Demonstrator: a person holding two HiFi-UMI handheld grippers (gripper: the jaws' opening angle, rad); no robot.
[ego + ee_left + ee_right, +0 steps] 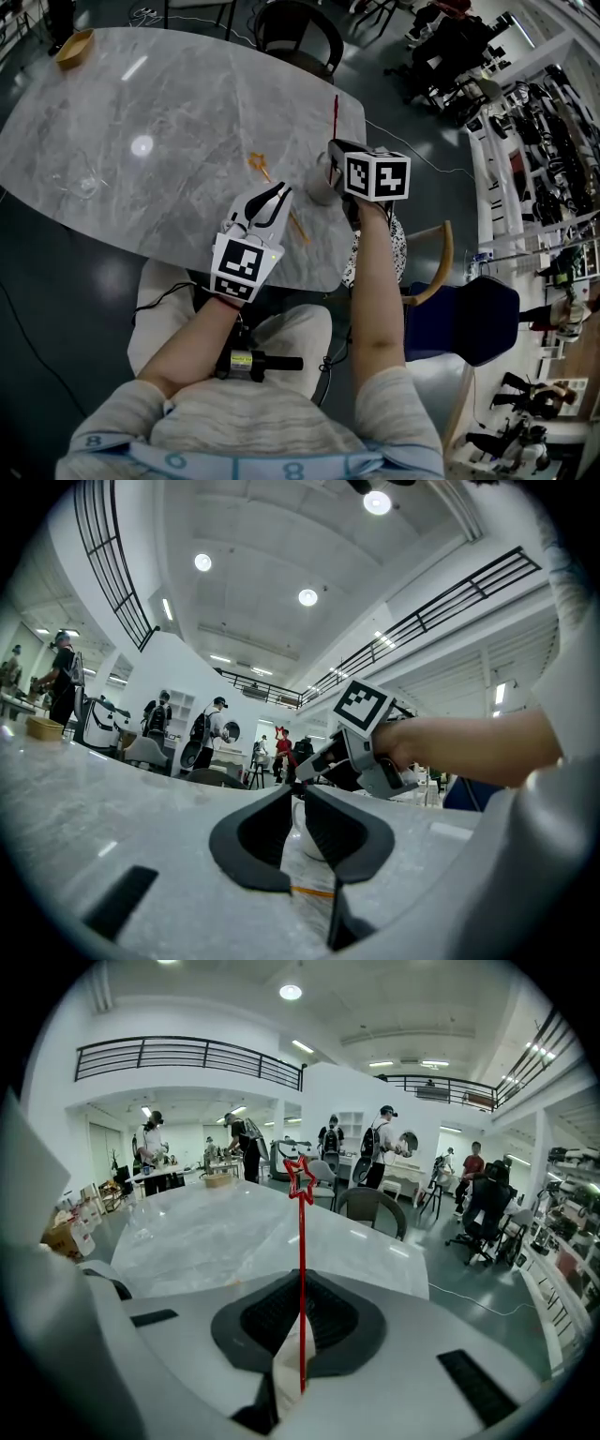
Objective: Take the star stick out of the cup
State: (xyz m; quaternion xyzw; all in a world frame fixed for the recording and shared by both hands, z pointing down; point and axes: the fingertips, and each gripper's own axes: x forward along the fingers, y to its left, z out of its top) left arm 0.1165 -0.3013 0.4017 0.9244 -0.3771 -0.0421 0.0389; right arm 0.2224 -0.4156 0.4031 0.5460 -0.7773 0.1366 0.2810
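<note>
Right hand-held gripper [337,150] closed on star stick [336,117], jaws clamped on the lower part of the shaft. In the right gripper view, red shaft [302,1241] pinched between the dark pads [272,1316], running upright, with the star tip well above the jaw tips. Lower end stops at the near end of the jaws over a pale patch; cannot tell whether that end is inside the cup.

Cup [319,186] white, upright on the surface [169,122], close to the right edge, toward the near right corner. Just beside the right hand-held gripper on its left, slightly lower in the head view. Star tip poking out beyond the right edge of the surface in the head view.

Left hand-held gripper [279,192] over the near edge of the surface, jaws pointing at the cup, tips close to it but apart from it. In the left gripper view, jaws slightly apart with a narrow gap, gripping nothing; cup [302,834] seen through the gap beyond the tips. Right hand-held gripper [328,757] hanging just above the cup in the same view, hand [412,747] behind it.

Orange stick [260,166] flat on the surface, partly under the left hand-held gripper, also showing below its jaws [314,891]. Wooden tray [73,47] at the far left corner, well apart from everything else.
</note>
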